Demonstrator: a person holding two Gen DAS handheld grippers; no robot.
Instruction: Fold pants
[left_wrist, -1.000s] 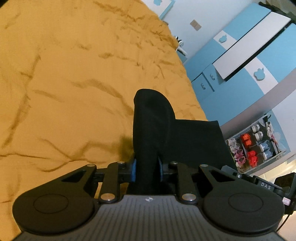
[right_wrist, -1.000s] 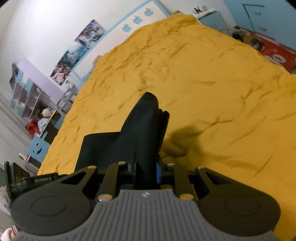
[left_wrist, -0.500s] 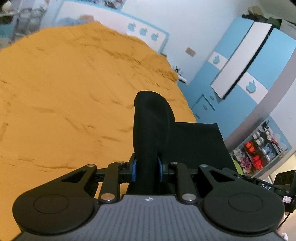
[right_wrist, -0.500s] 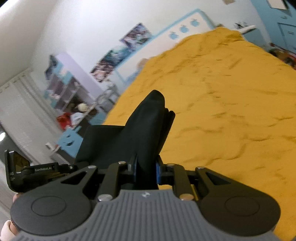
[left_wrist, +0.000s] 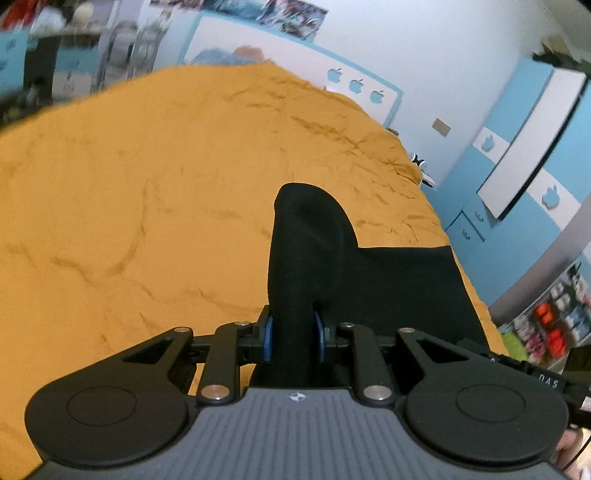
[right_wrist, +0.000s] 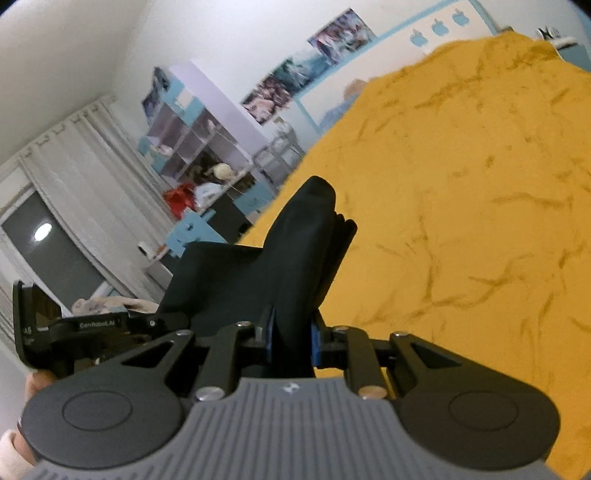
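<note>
The black pants (left_wrist: 391, 280) hang stretched between my two grippers above the orange bedspread (left_wrist: 147, 206). My left gripper (left_wrist: 293, 338) is shut on one bunched corner of the pants, the cloth sticking up between its blue pads. My right gripper (right_wrist: 291, 338) is shut on the other corner of the pants (right_wrist: 236, 273), a thick folded wad rising between its pads. From each wrist view the other gripper shows at the frame's edge: the right gripper (left_wrist: 546, 380) at the right, the left gripper (right_wrist: 66, 325) at the left. How far the pants hang below is hidden.
The bedspread (right_wrist: 461, 206) is wrinkled and fills most of both views. A blue and white wardrobe (left_wrist: 524, 177) stands right of the bed. Purple shelves (right_wrist: 195, 136) with toys, a blue chair (right_wrist: 192, 232) and a curtained window (right_wrist: 62, 206) lie on the other side.
Both grippers have risen and tilted up with the pants still gripped. The bed looks farther below, and the headboard wall and room furniture have come into view.
</note>
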